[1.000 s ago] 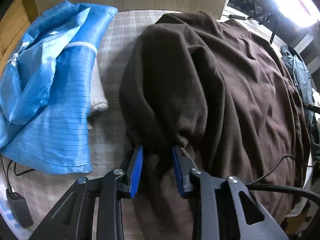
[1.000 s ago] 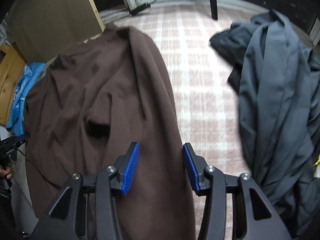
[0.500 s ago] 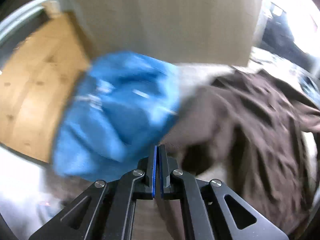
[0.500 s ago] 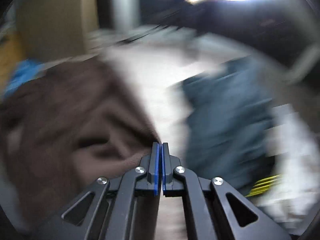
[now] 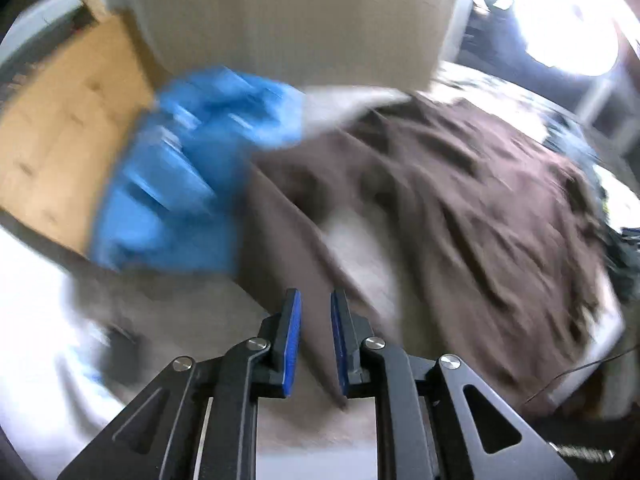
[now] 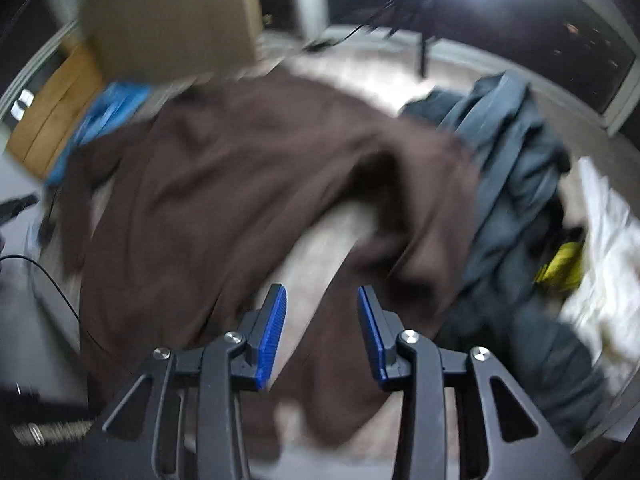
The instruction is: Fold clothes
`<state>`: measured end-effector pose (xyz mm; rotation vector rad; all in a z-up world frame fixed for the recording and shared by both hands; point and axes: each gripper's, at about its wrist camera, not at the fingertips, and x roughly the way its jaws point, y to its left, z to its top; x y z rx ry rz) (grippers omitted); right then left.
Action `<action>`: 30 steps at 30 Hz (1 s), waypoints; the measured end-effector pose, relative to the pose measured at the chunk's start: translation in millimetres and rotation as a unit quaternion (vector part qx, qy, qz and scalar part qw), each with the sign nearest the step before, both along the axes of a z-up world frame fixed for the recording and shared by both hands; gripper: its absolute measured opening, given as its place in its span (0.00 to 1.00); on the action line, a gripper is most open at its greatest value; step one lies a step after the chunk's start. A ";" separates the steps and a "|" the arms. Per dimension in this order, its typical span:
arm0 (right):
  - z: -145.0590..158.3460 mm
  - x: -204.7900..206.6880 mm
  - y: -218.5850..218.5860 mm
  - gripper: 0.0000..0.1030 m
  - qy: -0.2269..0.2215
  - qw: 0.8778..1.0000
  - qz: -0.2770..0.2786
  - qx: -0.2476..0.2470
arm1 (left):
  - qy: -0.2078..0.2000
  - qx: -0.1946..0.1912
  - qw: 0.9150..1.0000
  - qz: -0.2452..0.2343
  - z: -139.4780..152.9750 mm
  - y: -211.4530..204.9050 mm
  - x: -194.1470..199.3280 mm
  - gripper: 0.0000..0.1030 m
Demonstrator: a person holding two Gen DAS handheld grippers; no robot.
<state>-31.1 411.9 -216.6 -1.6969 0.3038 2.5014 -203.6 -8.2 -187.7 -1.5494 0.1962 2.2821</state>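
A dark brown garment lies spread and rumpled on the pale checked surface; it also shows in the right wrist view. My left gripper is open above the garment's near left edge, with brown cloth running under and between the jaws. My right gripper is open wide over the garment's near right part, holding nothing. Both views are motion-blurred.
A blue garment lies left of the brown one, by a wooden panel and a cardboard box. A grey-blue garment pile lies right of it, with a yellow item beside. A black cable runs at left.
Both grippers were open a second ago, shut half a second ago, and are open again now. The brown garment has been pulled out flatter and wider across the surface.
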 end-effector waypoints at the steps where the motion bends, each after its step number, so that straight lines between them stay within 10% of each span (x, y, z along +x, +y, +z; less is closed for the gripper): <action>1: -9.6 15.5 -16.9 0.35 -0.003 1.000 0.002 -0.010 | -0.010 0.000 1.000 -0.015 -8.4 6.9 15.6 0.17; 15: -112.2 39.4 -71.7 0.35 -0.077 0.994 0.075 0.021 | -0.043 0.016 0.999 0.007 -48.8 6.0 131.6 0.15; 18: -110.2 42.9 -80.4 0.06 -0.054 0.993 0.103 0.020 | -0.036 0.018 0.999 0.001 -58.3 16.9 147.7 0.15; 20: -104.6 45.9 -82.0 0.06 -0.038 0.993 0.111 0.011 | -0.037 0.029 0.999 -0.001 -64.1 23.2 156.9 0.15; 24: -54.2 72.8 -42.3 0.04 0.040 0.992 0.041 -0.111 | -0.037 0.031 0.999 -0.003 -73.0 36.2 173.3 0.15; 26: -30.5 105.1 5.7 0.04 0.102 0.970 -0.042 -0.217 | -0.038 0.037 0.999 -0.011 -76.7 46.2 176.4 0.15; 30: -47.1 113.6 31.4 0.02 0.073 0.977 -0.095 -0.175 | -0.042 0.050 0.998 -0.015 -85.6 64.5 166.0 0.16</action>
